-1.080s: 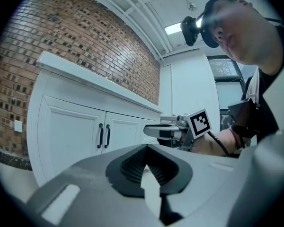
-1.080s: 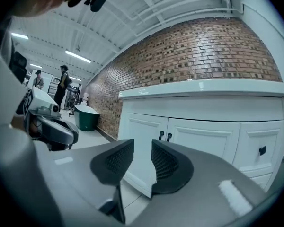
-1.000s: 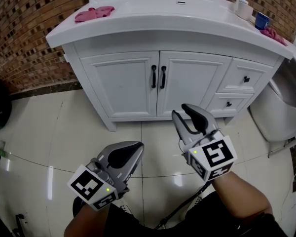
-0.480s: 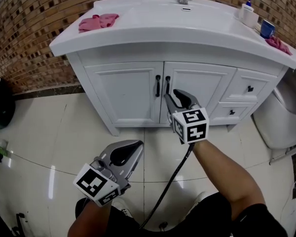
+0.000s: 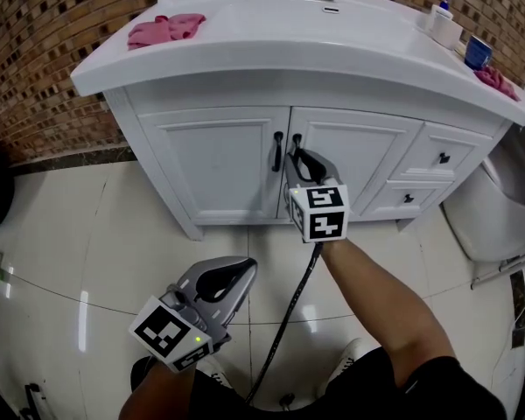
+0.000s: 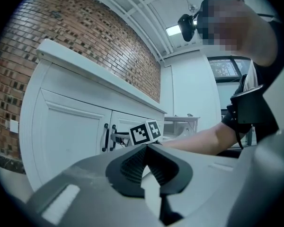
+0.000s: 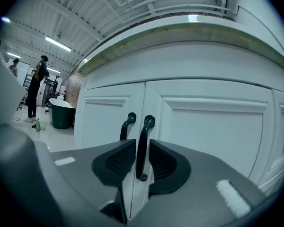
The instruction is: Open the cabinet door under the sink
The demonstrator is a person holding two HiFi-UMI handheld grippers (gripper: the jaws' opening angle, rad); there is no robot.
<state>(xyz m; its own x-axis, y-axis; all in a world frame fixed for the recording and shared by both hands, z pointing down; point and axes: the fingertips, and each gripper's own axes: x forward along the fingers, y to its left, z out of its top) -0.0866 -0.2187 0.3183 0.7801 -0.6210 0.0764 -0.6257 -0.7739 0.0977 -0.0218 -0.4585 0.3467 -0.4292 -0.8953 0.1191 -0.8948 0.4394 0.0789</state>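
Now our right claw [image 5: 303,159] straddles the black handle [image 7: 143,136] of the closed right cabinet door [image 5: 359,160] under the sink [image 5: 271,33], jaws just closing, pads not yet pressing. Our left claw [image 5: 238,272] hangs shut above the floor [image 5: 87,234].

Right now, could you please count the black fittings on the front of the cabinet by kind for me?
Door handles: 2
Drawer knobs: 2
Total: 4
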